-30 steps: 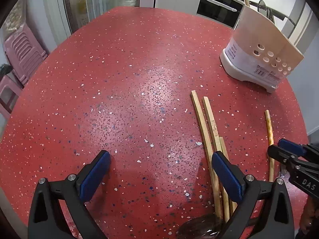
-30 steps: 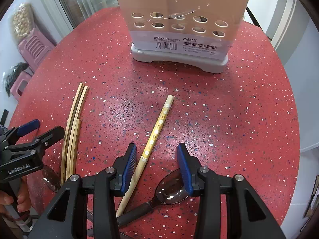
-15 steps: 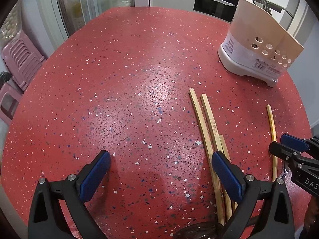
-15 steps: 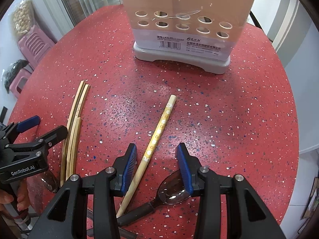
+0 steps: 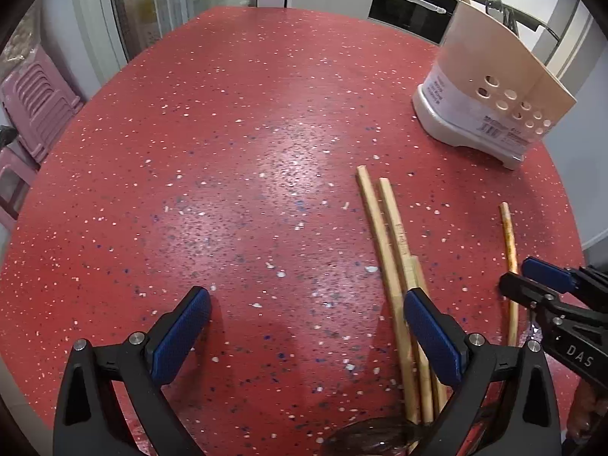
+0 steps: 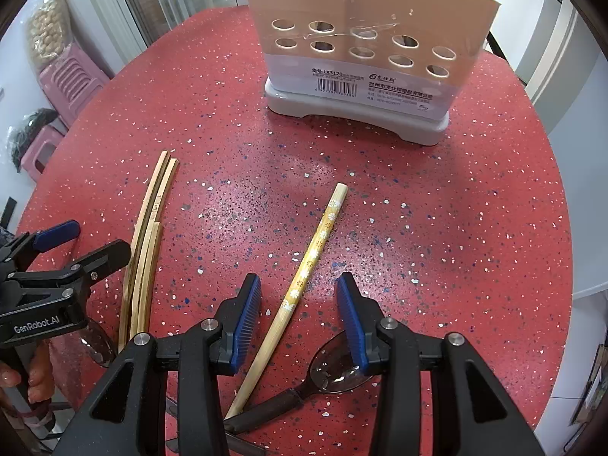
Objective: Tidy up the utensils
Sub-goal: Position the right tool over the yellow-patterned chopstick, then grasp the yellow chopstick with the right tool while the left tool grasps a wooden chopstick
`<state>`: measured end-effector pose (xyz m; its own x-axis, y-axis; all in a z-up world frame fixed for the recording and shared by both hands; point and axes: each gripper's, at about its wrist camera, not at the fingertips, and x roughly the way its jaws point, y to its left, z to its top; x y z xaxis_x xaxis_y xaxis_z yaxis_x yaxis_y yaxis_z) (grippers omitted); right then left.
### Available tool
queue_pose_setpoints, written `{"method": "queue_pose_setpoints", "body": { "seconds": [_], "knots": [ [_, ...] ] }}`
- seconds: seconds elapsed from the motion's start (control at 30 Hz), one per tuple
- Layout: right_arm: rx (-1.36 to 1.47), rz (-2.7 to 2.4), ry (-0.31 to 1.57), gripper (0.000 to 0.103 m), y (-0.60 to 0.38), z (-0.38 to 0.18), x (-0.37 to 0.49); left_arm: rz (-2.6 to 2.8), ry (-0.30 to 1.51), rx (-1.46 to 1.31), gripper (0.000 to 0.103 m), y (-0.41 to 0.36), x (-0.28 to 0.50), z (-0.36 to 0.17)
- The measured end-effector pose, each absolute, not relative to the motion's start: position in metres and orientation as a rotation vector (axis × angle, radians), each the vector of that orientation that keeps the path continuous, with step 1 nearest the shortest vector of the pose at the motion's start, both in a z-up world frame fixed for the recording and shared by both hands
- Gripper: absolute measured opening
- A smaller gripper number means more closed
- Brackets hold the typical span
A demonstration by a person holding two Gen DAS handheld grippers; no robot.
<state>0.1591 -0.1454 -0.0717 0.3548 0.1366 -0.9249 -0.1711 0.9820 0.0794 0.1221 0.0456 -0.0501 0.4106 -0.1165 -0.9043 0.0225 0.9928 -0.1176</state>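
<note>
Lying on a red speckled table [image 6: 475, 228] with a glossy stone-chip finish are the utensils: three flat, pale wooden chopsticks [image 6: 152, 228] bundled side by side, slightly bowed by the lens, and a single round chopstick [image 6: 311, 254] printed with white flowers on yellow, its lower end bare bamboo. A shiny metal spoon [image 6: 338, 364] with a dark handle rests near the patterned stick's lower end, its bowl partly under a blue pad.

Beyond them, well apart, stands the holder [image 6: 364, 57]: a curved beige plastic wall pierced with round holes, on a grey base with a barcode label.

The right gripper [image 6: 299, 315] has its ribbed blue pads spread, and the patterned stick runs between them without touching either. The left gripper [image 5: 306, 336] is spread wide over bare table, its right pad sitting above the bundle [image 5: 395, 266]; nothing is pinched. A second dark spoon bowl [image 5: 372, 437] shows at the bottom edge of the left view, at the foot of the bundle.

Pink ribbed plastic stools [image 5: 34, 102] are stacked off to the left.
</note>
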Motion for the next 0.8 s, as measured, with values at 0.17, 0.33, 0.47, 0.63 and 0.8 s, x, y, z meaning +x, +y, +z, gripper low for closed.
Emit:
{"method": "queue_pose_setpoints", "body": {
  "seconds": [0.17,0.33,0.47,0.63,0.8],
  "knots": [
    [-0.036,0.199,1.189,0.046,-0.151,-0.074,0.16,-0.085,1.146,-0.031,0.103,0.034,0.122,-0.051],
    [-0.041,0.197,1.191,0.045,-0.149,-0.074,0.156,-0.086,1.153,-0.016,0.103,0.03,0.123,-0.049],
    [-0.042,0.189,1.196,0.045,-0.148,-0.073,0.155,-0.08,1.165,-0.016,0.103,0.029,0.126,-0.048],
    [-0.075,0.178,1.196,0.043,-0.14,-0.074,0.157,-0.085,1.173,0.046,0.103,0.016,0.129,-0.052],
    [-0.084,0.162,1.2,0.023,-0.144,-0.073,0.158,-0.099,1.183,0.051,0.103,0.014,0.132,-0.049]
  ]
}}
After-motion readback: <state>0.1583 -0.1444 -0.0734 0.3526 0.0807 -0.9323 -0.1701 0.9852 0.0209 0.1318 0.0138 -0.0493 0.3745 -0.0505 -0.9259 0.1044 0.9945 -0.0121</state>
